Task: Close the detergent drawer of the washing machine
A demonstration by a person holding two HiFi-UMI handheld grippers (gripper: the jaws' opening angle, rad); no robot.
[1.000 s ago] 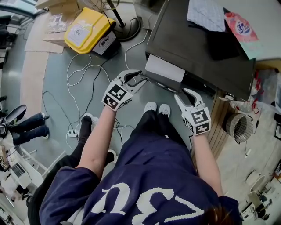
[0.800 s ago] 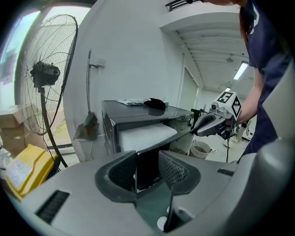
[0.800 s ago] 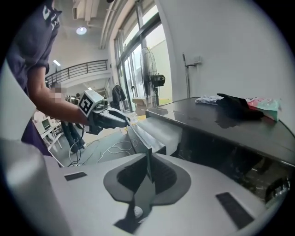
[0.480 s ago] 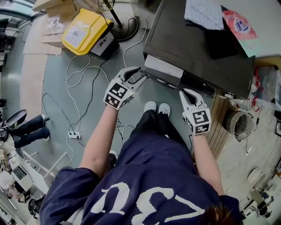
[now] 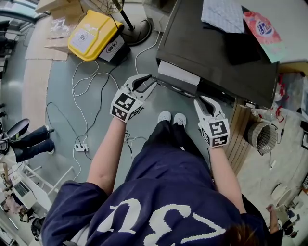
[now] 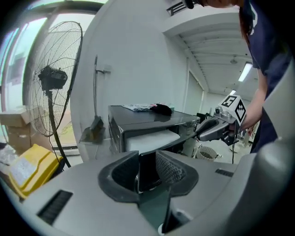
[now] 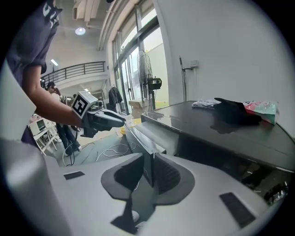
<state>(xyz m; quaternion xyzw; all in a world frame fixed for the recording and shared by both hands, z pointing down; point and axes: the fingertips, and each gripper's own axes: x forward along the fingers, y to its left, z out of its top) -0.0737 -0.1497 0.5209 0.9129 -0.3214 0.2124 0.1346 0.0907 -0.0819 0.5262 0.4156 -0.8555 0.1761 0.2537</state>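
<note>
Hardly anything has shifted but the jaws: both grippers keep almost the same stations at the drawer front. The left gripper (image 5: pixel 150 83) has just been closing its jaws, and they now pinch the left end of the dark front panel (image 6: pixel 147 170), which fills the gap from pad to pad. The right gripper (image 5: pixel 203 101) has just been opening its jaws. They stand spread with the thin right-hand edge of that panel between them, and a sliver of floor shows beside it.

Just beyond both pairs of jaws, and spanning the stretch between them, the detergent drawer (image 5: pixel 179 73) stands pulled out of the washing machine (image 5: pixel 211 53), its white top bare. Farther past the jaws, on the machine's dark lid, lie a patterned cloth (image 5: pixel 222 14), a black item (image 5: pixel 245 48) and a pink packet (image 5: pixel 262 29).

Outward from the left jaws, white cables (image 5: pixel 86 81) trail over the floor toward a yellow case (image 5: pixel 91 33) and a fan's base (image 5: pixel 137 31). Off to the outer side of the right jaws stands a round wire basket (image 5: pixel 262 137). Behind the jaws, between the two forearms, are the person's shoes (image 5: pixel 172 117).
</note>
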